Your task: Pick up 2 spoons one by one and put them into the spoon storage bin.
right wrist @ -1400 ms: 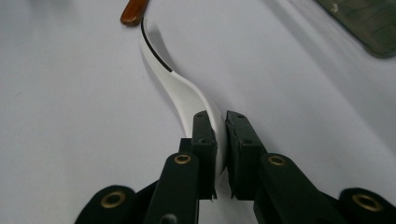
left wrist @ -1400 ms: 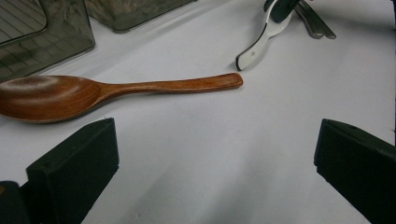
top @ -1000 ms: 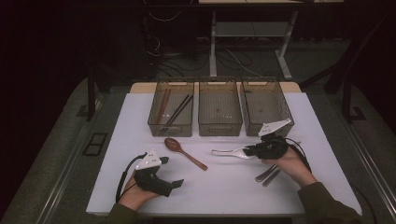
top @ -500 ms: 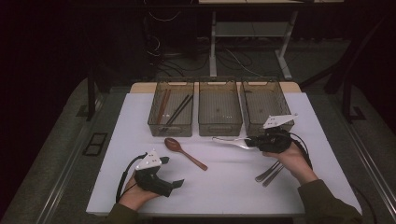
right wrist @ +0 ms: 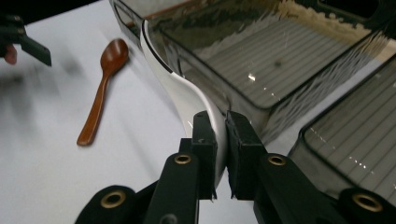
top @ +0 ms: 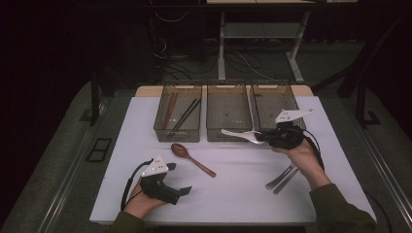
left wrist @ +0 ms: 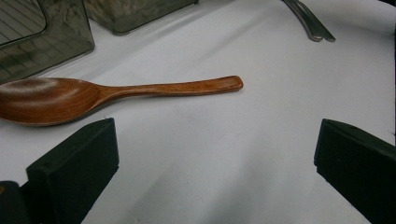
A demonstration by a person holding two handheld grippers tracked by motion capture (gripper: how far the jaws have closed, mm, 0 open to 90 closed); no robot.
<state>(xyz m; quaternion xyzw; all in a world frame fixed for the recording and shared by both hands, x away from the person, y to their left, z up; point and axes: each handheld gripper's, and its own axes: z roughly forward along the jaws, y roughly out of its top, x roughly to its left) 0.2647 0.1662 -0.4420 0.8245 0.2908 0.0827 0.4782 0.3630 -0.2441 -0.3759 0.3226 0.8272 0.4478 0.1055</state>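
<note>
Gripping the handle of a white spoon point(right wrist: 180, 91), the right gripper point(top: 268, 137) has both black jaws closed flat on it; in the right gripper view the handle end sits between the jaw pads and the spoon curves away and up toward the near wall of the middle bin point(top: 228, 134). In the high view the white spoon point(top: 241, 134) is held clear of the white tabletop point(top: 243, 194), level, its bowl end at the front wall of the middle bin and pointing toward the person's left. The right hand point(top: 302, 154) holds the gripper just in front of the right bin point(top: 272, 92).

The left gripper point(top: 187, 191) rests low at the near left part of the tabletop, held by the left hand point(top: 141, 204). Its jaws stand wide apart with nothing between them, as the left gripper view shows bare tabletop between the two black pads.

A wooden spoon point(top: 191, 158) lies flat on the tabletop in front of the left bin point(top: 178, 132), bowl toward the bins, handle angled toward the person's right. In the left gripper view the wooden spoon point(left wrist: 112, 92) lies just beyond the open jaws, apart from them.

Dark chopsticks point(top: 186, 114) lie inside the left bin. Two metal utensil handles point(top: 282, 177) lie side by side on the tabletop near the right forearm.
</note>
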